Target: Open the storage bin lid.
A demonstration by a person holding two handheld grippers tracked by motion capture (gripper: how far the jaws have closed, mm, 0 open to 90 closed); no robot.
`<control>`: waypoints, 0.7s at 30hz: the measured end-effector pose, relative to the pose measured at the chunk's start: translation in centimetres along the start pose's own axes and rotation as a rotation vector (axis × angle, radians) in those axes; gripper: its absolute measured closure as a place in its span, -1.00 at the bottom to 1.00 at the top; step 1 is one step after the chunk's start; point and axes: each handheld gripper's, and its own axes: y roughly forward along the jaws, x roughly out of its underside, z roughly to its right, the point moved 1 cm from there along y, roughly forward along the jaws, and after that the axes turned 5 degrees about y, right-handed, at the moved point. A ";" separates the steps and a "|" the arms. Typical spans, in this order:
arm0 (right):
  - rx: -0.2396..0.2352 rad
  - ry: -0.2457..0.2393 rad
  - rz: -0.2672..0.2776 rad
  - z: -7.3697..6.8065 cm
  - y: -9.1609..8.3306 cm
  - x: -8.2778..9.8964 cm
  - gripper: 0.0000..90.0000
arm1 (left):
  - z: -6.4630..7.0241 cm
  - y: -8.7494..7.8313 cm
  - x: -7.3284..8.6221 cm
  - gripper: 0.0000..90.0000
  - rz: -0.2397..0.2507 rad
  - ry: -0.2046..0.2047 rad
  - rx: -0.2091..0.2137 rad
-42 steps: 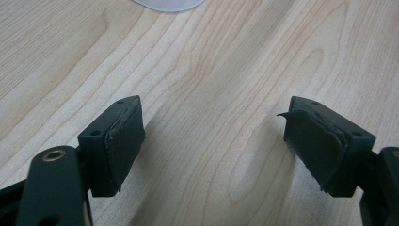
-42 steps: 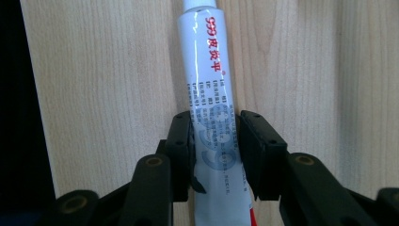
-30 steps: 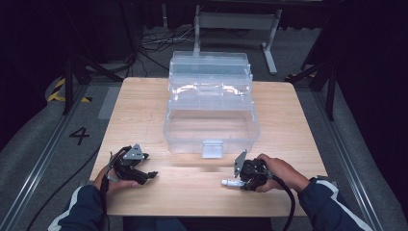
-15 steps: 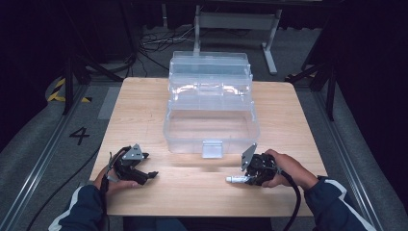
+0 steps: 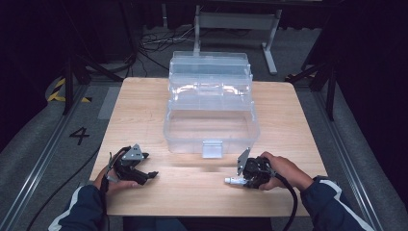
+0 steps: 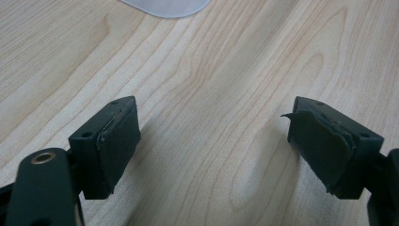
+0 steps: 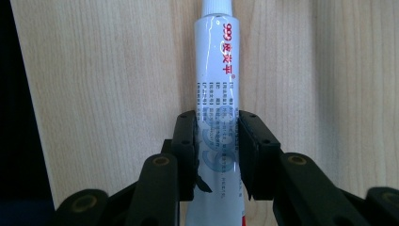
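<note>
My right gripper (image 7: 216, 155) clamps the ointment tube (image 7: 217, 84) near the table's (image 5: 144, 110) front edge, ready for the open clear organiser box (image 5: 211, 125); my left gripper (image 6: 214, 146) gapes empty.

both forearms come in over the near edge of the tabletop (image 5: 192, 192). the left hand-held gripper (image 5: 146, 174) lies low at the near left of the tabletop, jaws spread wide with nothing between them. the right hand-held gripper (image 5: 232, 180), at the near right, points leftward, jaws clamped on a tube (image 7: 217, 94).

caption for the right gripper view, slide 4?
Right gripper clamps a white ointment tube above the wooden table.
</note>
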 end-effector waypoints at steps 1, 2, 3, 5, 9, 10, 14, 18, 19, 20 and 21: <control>0.000 0.000 0.000 0.0 0.0 0.0 0.56 | 0.0 0.0 0.0 -0.61 0.000 0.000 0.000; -0.003 -0.007 -0.002 0.0 0.1 0.0 0.56 | 0.0 0.0 0.0 -0.61 0.000 0.000 0.000; -0.017 0.000 -0.005 -0.1 0.3 -0.1 0.55 | 0.0 0.0 0.0 -0.61 0.000 -0.001 -0.001; -0.019 -0.011 -0.022 -0.2 0.4 -0.2 0.51 | 0.0 0.0 0.0 -0.61 -0.001 -0.001 -0.001; -0.018 -0.013 -0.021 -0.3 0.5 -0.6 0.46 | 0.0 0.0 0.0 -0.61 -0.001 -0.002 0.000; -0.022 -0.011 -0.030 -0.3 0.5 -0.7 0.42 | 0.0 0.0 0.0 -0.61 0.000 -0.001 -0.001; -0.013 -0.013 -0.033 -0.4 0.8 -1.1 0.51 | 0.0 0.0 0.0 -0.61 0.000 -0.001 -0.001; -0.003 -0.015 -0.041 -0.5 0.8 -1.4 0.59 | 0.0 0.0 0.0 -0.61 0.001 -0.001 -0.001; 0.004 -0.028 -0.047 -0.5 0.8 -1.5 0.60 | 0.0 0.0 0.0 -0.61 0.001 -0.001 -0.002; 0.006 -0.020 -0.043 -0.5 0.8 -1.5 0.60 | 0.0 0.0 0.0 -0.61 0.001 -0.002 -0.001; 0.004 -0.016 -0.044 -0.5 0.8 -1.5 0.60 | 0.0 0.0 0.0 -0.61 0.000 -0.002 -0.001</control>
